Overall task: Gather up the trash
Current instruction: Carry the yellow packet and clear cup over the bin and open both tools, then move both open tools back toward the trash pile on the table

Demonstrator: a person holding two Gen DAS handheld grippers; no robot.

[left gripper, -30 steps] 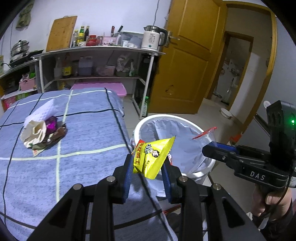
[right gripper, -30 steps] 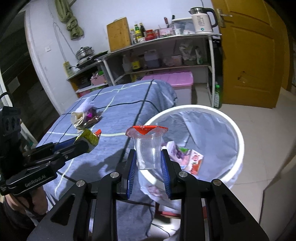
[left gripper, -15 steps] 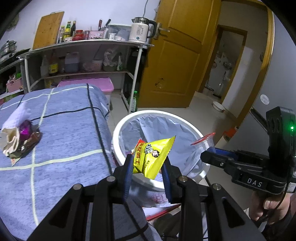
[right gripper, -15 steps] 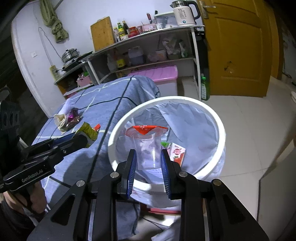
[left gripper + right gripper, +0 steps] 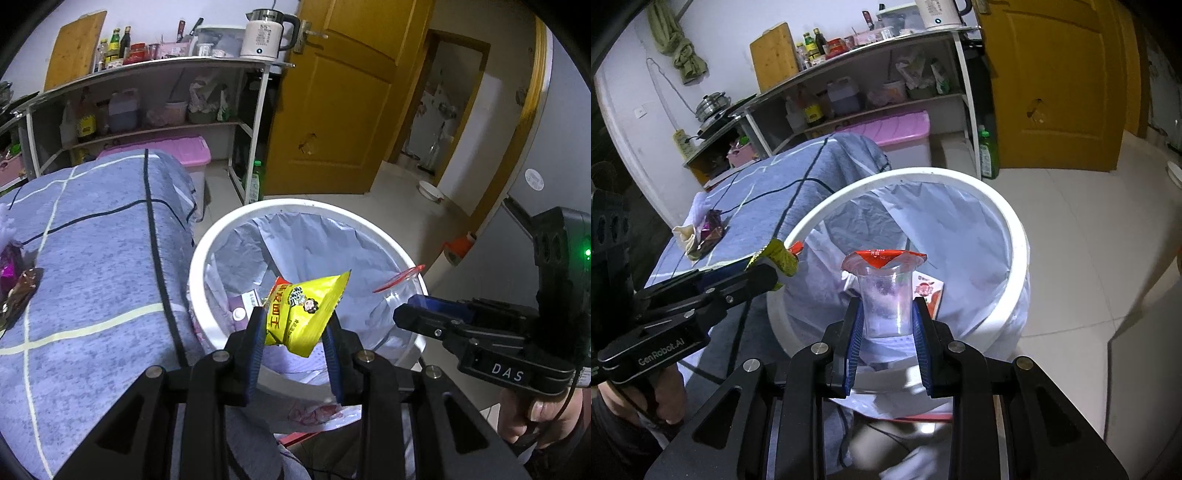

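Above white bin (image 5: 207, 251), left tongs (image 5: 295, 325) pinch yellow packet (image 5: 306, 314), right tongs (image 5: 886, 325) clamp cup (image 5: 884, 295).

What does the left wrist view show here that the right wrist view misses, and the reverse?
Left only: the yellow snack bag's printed front, and the open doorway behind the door.
Right only: the red-lidded clear cup close up, and the cooking pot by the wall.
Both: the lined white bin, blue tablecloth and kettle.

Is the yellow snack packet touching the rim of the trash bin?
Apart. The right wrist view shows the yellow snack packet held by the left gripper, with a gap to the trash bin rim.
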